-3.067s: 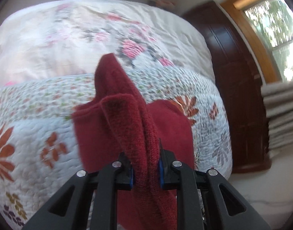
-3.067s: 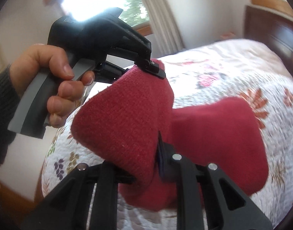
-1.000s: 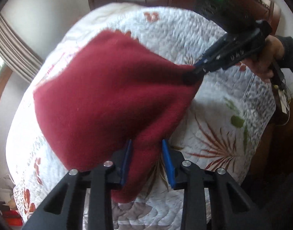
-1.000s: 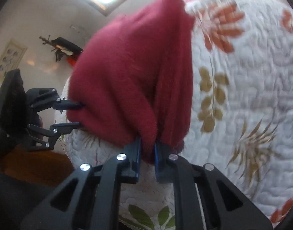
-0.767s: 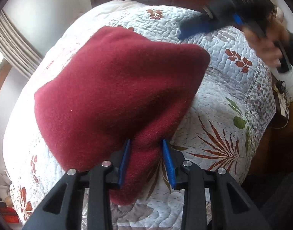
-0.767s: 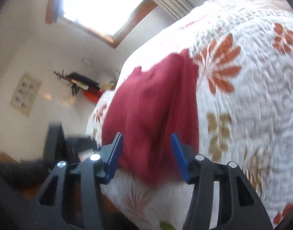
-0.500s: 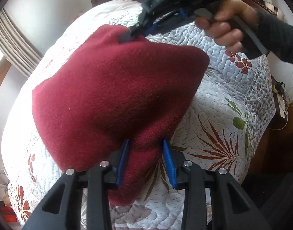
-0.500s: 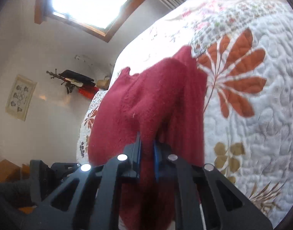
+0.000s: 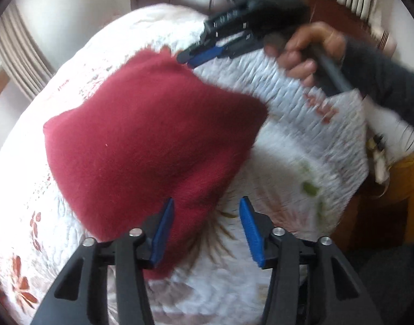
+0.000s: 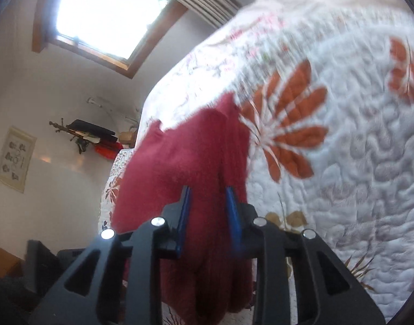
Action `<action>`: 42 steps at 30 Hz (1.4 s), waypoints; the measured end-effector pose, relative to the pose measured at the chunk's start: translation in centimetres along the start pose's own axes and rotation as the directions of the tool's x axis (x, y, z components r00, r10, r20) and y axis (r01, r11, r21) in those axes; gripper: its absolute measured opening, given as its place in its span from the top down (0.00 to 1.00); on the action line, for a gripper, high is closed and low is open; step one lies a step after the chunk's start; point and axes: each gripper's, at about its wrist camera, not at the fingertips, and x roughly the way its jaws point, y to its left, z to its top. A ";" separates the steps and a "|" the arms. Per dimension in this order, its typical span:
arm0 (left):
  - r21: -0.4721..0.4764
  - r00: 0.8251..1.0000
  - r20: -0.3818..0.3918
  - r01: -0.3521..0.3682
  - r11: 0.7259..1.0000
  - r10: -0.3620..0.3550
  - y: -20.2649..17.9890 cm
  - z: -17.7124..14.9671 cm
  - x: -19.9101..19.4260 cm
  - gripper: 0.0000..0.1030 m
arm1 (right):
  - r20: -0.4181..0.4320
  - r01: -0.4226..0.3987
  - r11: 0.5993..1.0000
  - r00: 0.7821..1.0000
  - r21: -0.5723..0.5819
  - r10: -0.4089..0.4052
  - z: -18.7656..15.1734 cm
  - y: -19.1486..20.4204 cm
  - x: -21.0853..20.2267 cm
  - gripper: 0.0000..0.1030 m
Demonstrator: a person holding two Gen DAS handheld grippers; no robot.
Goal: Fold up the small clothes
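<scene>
Dark red knit, fuzzy and thick, makes up the small garment (image 9: pixel 152 146) that lies folded on the quilted bedspread (image 9: pixel 310 146) of the bed. From the left claw (image 9: pixel 205 230) it spreads ahead and off to the left as a rough, rounded wedge, its near corner lying just inside the claw's left finger while the right finger stands over bare quilt. That claw is spread wide, its blue pads well apart and pinching nothing, which reads as a release: the corner it was placed to lay down now rests on the bed by its own weight.

The right claw (image 10: pixel 208 216) sits at the far edge of the garment as the left view shows it, held by a hand (image 9: pixel 304 51) in a dark sleeve. In its own view the red knit bulges up between the two blue pads and runs forward from them in long soft ridges, with a notch at the far end. The pads look parted a little around the cloth, yet motion blur hides whether they press it, so its grip cannot be told. It is probably there to steady or tug that edge flat.

The fold looks loose and puffy, with edges not squared, so the task seems partway done
</scene>
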 end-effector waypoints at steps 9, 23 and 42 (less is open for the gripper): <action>-0.161 0.992 0.089 0.106 0.981 -0.093 0.9 0.2 -2.1 0.34 | -0.055 0.102 0.995 0.993 -0.014 -0.102 3.8 -1.3 5.6 0.87; -0.774 0.912 0.342 0.410 0.482 -0.227 17.0 -8.6 -1.4 0.11 | -0.153 -0.260 0.927 0.939 0.272 0.308 3.9 -9.2 6.2 0.11; -0.724 0.687 0.532 0.672 0.155 -0.495 16.7 -8.1 9.0 0.11 | -0.294 -0.358 0.898 0.856 0.256 0.425 7.0 -7.9 11.1 0.37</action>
